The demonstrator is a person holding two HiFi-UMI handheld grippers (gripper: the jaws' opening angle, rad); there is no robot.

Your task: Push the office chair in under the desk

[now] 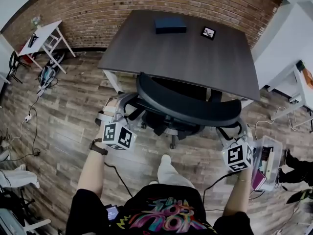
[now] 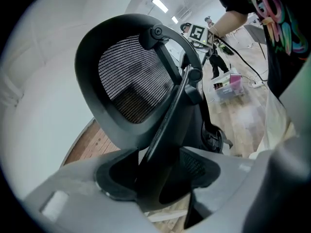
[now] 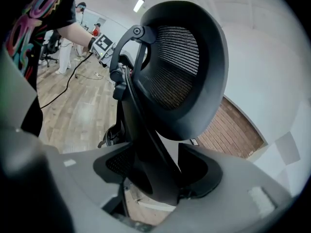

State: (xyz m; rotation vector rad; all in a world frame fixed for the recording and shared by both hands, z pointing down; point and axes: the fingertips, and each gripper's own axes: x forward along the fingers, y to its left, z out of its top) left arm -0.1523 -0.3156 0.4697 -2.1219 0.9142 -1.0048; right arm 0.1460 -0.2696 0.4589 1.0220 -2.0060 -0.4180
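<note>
A black mesh office chair (image 1: 188, 106) stands at the near edge of the dark desk (image 1: 186, 58), its seat partly under the top. My left gripper (image 1: 124, 112) holds the left edge of the backrest and my right gripper (image 1: 229, 132) holds the right edge. In the left gripper view the backrest's black frame (image 2: 131, 81) runs down between the jaws of the left gripper (image 2: 155, 178) and fills the gap. The right gripper view shows the same: the backrest frame (image 3: 184, 67) is clamped in the right gripper (image 3: 155, 178). The chair's base is mostly hidden.
A dark blue box (image 1: 170, 24) and a marker tile (image 1: 208, 32) lie on the desk's far side, by the brick wall. A small white table (image 1: 44, 38) stands at left, a clear plastic bin (image 1: 268, 160) at right. Cables cross the wood floor.
</note>
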